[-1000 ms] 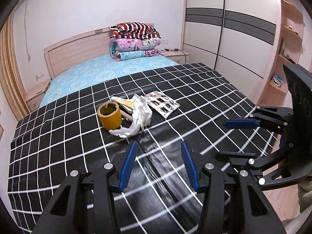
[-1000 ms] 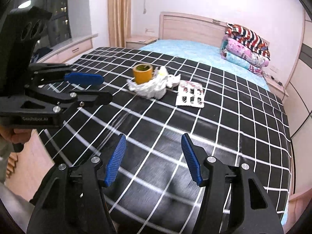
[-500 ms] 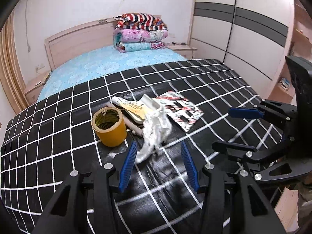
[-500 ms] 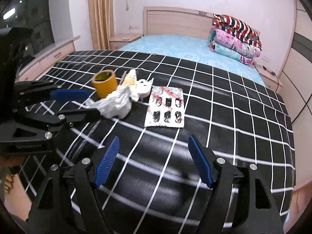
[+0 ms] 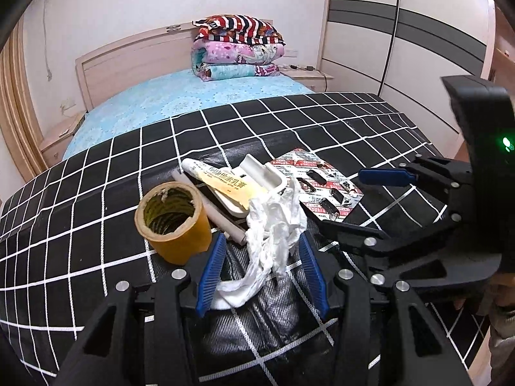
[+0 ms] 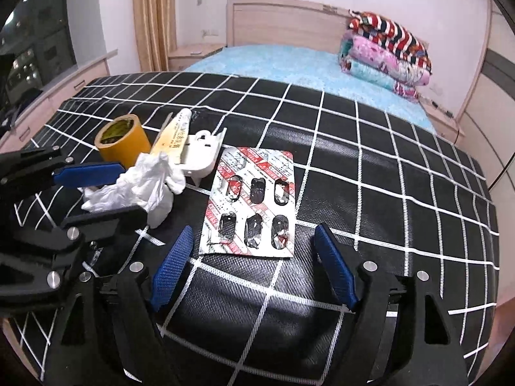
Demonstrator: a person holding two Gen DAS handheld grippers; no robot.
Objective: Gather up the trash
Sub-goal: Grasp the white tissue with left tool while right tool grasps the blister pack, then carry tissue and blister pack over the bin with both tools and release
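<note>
Curtain (image 6: 154,16) only from right wrist.

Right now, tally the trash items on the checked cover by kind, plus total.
Tape roll: 1
Crumpled tissue: 1
Ointment tube: 1
White plastic piece: 1
Empty blister pack: 1
Pale stick: 1
Total: 6

The left gripper (image 5: 262,268) stands spread around the crumpled tissue (image 5: 273,228), its left finger crowded by the tape roll (image 5: 172,222) just beside it, with a white stick (image 5: 222,217) wedged between roll and tissue. Behind the tissue, the tube (image 5: 222,181) and white plastic holder (image 5: 257,177) block the far side. The right gripper (image 6: 254,267) sits wide before the blister pack (image 6: 254,202); bare checked cover (image 6: 386,193) lies to its right (the left gripper hems its left).
</note>
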